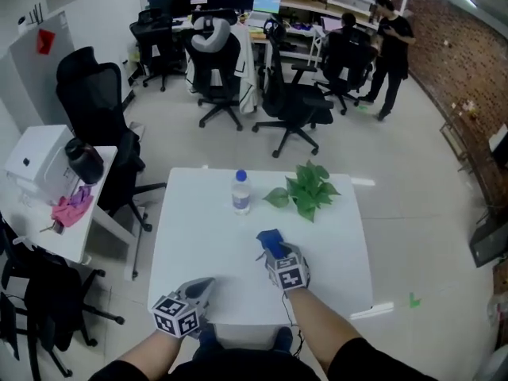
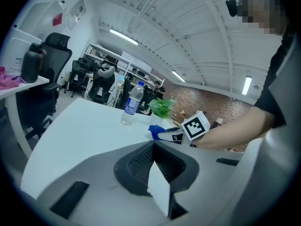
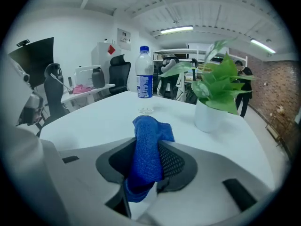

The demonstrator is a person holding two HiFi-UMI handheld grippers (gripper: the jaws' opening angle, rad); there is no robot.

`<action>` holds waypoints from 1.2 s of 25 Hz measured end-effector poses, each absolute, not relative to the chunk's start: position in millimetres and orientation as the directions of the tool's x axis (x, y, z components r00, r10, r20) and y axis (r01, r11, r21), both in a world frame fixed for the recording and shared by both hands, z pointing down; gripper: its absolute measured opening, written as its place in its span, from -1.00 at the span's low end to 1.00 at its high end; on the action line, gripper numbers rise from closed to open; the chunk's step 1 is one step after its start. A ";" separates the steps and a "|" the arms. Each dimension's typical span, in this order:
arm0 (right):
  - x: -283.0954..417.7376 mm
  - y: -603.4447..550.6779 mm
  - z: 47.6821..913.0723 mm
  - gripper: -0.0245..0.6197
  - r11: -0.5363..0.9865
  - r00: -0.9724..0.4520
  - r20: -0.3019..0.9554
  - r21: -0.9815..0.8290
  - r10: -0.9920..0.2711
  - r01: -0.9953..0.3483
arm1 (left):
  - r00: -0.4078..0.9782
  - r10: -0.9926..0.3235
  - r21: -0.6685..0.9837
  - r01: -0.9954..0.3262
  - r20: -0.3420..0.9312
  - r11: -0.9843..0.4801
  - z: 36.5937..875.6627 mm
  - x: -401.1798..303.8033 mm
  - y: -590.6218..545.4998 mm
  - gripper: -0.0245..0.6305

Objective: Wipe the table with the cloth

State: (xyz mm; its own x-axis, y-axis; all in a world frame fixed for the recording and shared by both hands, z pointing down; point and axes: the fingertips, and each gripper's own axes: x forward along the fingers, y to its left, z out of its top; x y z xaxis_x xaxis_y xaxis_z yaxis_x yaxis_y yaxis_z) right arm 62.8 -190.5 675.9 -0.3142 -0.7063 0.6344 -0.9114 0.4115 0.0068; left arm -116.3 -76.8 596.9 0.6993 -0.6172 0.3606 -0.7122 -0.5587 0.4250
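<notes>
A blue cloth [image 1: 271, 240] [image 3: 148, 145] is pinched between the jaws of my right gripper [image 1: 274, 252] [image 3: 146, 171], bunched up with its free end pointing forward over the white table [image 1: 198, 244]. This gripper is at the middle of the table, a little towards the near edge. My left gripper [image 1: 202, 288] [image 2: 153, 149] rests at the near left edge, with its jaws together and nothing between them. In the left gripper view, the cloth [image 2: 155, 130] shows ahead to the right, at the tip of the right gripper.
A clear water bottle [image 1: 241, 193] [image 3: 145, 79] with a blue cap and a potted green plant [image 1: 309, 189] [image 3: 218, 84] stand at the table's far side. A side table [image 1: 48, 221] with a pink rag is at left. Office chairs [image 1: 218, 70] and people stand beyond.
</notes>
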 end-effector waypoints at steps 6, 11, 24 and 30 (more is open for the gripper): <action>37.5 -233.3 693.4 -0.50 0.360 -0.232 0.660 0.062 -0.714 -0.931 | 0.659 -0.665 0.440 -0.743 0.351 -0.504 601.6 -170.3 -74.2 -0.93; 38.7 -248.1 713.4 -0.50 0.346 -0.171 0.715 0.105 -0.678 -0.932 | 0.644 -0.685 0.450 -0.751 0.341 -0.483 601.1 -184.8 -75.2 -0.93; 37.0 -213.0 721.0 -0.55 0.348 -0.190 0.746 0.060 -0.639 -0.936 | 0.672 -0.660 0.469 -0.727 0.337 -0.501 606.6 -162.4 -71.3 -0.93; 28.5 -167.8 722.8 -0.56 0.377 -0.215 0.777 0.031 -0.592 -0.926 | 0.694 -0.641 0.476 -0.707 0.327 -0.523 605.2 -146.8 -71.3 -0.93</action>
